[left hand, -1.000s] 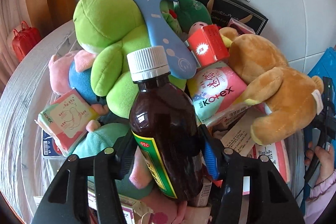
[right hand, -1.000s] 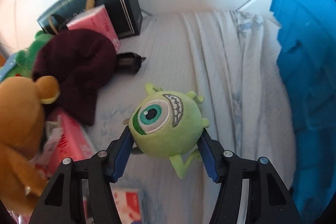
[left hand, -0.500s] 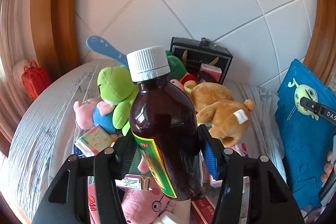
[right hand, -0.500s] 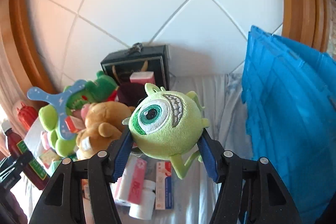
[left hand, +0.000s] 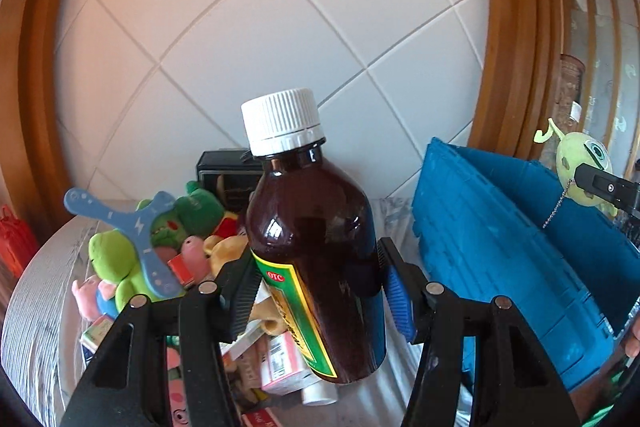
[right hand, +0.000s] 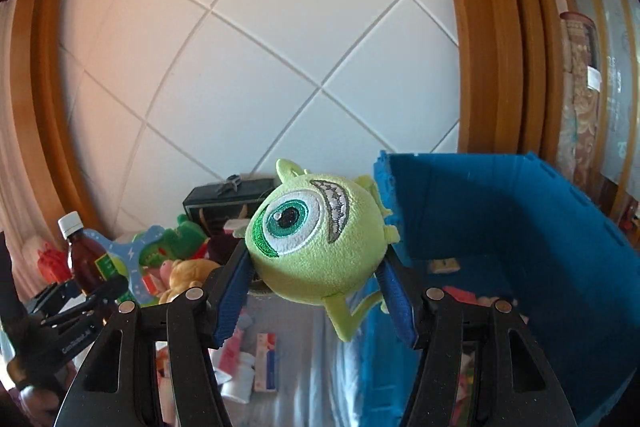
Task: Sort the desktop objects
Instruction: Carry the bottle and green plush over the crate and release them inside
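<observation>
My left gripper [left hand: 316, 287] is shut on a brown medicine bottle [left hand: 316, 251] with a white cap and a green-yellow label, held high above the pile of toys and boxes [left hand: 160, 247]. My right gripper [right hand: 316, 279] is shut on a green one-eyed monster plush [right hand: 312, 239], held up beside the blue crate [right hand: 520, 227]. The right wrist view also shows the bottle [right hand: 86, 255] in the left gripper at far left. The left wrist view shows the plush [left hand: 580, 171] above the blue crate [left hand: 500, 247] at far right.
A black box [left hand: 224, 175] stands against the white tiled wall behind the pile. A blue boomerang toy [left hand: 136, 227], a green frog plush [left hand: 116, 255] and a brown bear lie in the pile. Small packets [right hand: 264, 355] lie on the white cloth. A red bag [left hand: 12, 239] sits at far left.
Both grippers have lifted up and back with their loads. The pile has dropped lower and farther away. The right gripper has moved towards the blue crate.
</observation>
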A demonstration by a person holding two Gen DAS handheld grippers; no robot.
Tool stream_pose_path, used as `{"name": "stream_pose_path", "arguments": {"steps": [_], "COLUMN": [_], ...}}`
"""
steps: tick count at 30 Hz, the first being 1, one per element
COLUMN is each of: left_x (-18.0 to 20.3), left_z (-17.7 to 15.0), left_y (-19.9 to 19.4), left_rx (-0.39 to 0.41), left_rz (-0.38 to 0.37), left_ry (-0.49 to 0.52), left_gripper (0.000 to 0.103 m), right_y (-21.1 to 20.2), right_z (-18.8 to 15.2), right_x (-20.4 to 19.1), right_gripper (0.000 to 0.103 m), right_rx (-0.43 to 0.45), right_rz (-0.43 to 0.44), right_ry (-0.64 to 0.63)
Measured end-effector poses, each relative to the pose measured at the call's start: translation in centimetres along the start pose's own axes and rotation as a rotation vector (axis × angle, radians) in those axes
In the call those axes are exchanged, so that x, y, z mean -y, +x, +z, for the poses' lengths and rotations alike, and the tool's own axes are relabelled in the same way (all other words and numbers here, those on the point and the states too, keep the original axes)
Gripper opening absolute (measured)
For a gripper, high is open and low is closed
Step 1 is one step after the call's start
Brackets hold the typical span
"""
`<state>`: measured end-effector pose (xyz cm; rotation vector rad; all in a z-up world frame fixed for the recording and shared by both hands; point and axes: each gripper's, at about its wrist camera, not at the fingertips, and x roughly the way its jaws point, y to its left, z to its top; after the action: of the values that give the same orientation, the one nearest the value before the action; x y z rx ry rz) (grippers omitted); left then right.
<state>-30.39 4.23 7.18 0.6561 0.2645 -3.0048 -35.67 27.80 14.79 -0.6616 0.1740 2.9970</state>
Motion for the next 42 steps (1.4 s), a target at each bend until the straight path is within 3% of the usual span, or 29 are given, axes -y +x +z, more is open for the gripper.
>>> {"name": "stream_pose_path", "arguments": {"steps": [6, 11, 14, 17, 19, 24, 26, 29, 32, 34, 42], "left_x": [10.5, 19.4, 24.6, 29.8, 32.8, 38.0, 38.9, 39.7, 39.4, 39.2, 40.4], "left_z": [4.1, 8.7, 11.1, 11.9, 11.2, 6.4, 4.0, 0.8, -1.8, -2.5, -3.5], "left_y": [1.3, 3.7, 6.5, 11.3, 15.2, 24.7, 27.6, 30.5, 32.1, 32.3, 31.8], "left_rx": [0.014, 0.012, -0.039, -0.162, -0.258, -0.529, -0.616, -0.723, -0.854, -0.893, -0.914], "left_rz": [-0.125, -0.216, -0.262, -0.292, -0.282, -0.169, -0.122, -0.089, -0.061, -0.053, -0.022], "left_ry": [0.066, 0.098, 0.113, 0.119, 0.153, 0.238, 0.275, 0.314, 0.327, 0.316, 0.393], "left_gripper": [0.055, 0.055, 0.055, 0.055, 0.055, 0.055, 0.055, 0.055, 0.055, 0.055, 0.056], "right_y": [-2.2, -0.5, 2.3, 5.9, 8.6, 16.2, 18.8, 22.2, 24.1, 24.7, 25.5], "right_z": [4.3, 7.6, 8.8, 8.2, 7.1, 2.7, 0.7, -3.2, -6.6, -7.7, -10.4], "right_x": [7.8, 15.4, 20.9, 26.2, 28.9, 32.7, 33.1, 32.6, 32.5, 32.3, 32.9], "right_gripper": [0.061, 0.061, 0.061, 0.061, 0.061, 0.061, 0.061, 0.061, 0.061, 0.061, 0.063], "right_rx": [0.041, 0.013, -0.055, -0.152, -0.221, -0.426, -0.502, -0.648, -0.772, -0.813, -0.897], "right_rz": [-0.120, -0.172, -0.183, -0.182, -0.182, -0.180, -0.182, -0.256, -0.251, -0.235, -0.253], "right_ry": [-0.041, -0.056, -0.048, -0.020, -0.004, -0.002, -0.030, -0.137, -0.162, -0.155, -0.169]}}
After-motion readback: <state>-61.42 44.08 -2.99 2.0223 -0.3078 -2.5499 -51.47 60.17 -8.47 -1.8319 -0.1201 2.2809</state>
